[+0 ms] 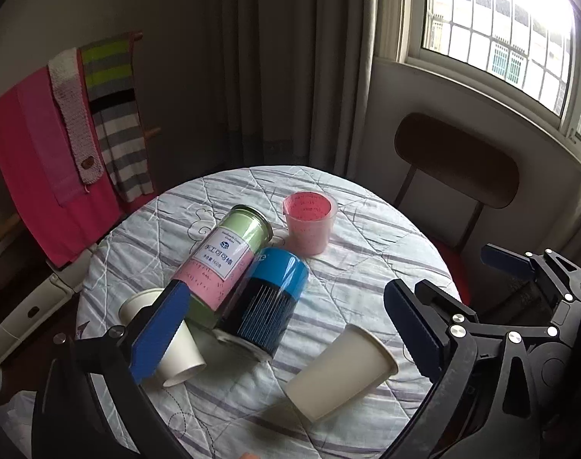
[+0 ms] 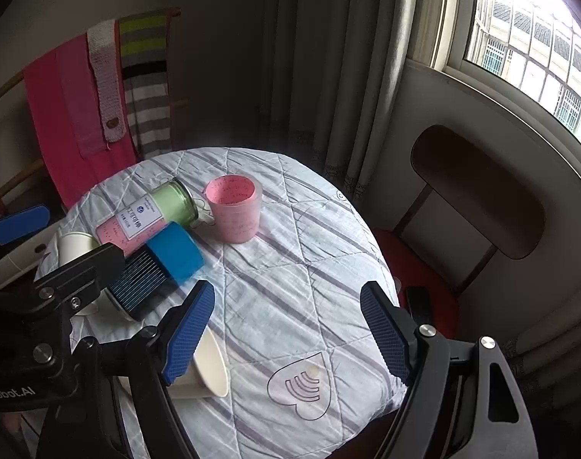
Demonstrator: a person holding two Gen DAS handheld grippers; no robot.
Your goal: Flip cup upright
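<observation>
Round desk [image 1: 367,229] with a quilted striped cover sits by a window [image 1: 501,38] with curtains, a wooden chair [image 1: 455,164] tucked behind it and some colourful scarves [image 1: 110,114] hanging on a rack off to the side. Pretty cluttered up top: a pink-and-green tin [image 1: 221,260] and a blue-and-black tin [image 1: 267,298] both lie on their sides, touching each other, and a pink measuring cup [image 1: 309,225] stands upright just beyond them. Two white paper cups are tipped over. One paper cup [image 1: 340,375] lies on its side near the front edge, between the fingers of the left gripper [image 1: 286,329] in its own view, but nothing is touching it; in the right wrist view it's half hidden behind that gripper's left finger. The second paper cup [image 1: 164,340] lies beside the pink-and-green tin, partly covered by the left gripper's blue pad. Both grippers are spread wide apart and holding nothing. The right gripper [image 2: 286,332] hovers over bare quilt with a heart-shaped print [image 2: 302,386] below it.
</observation>
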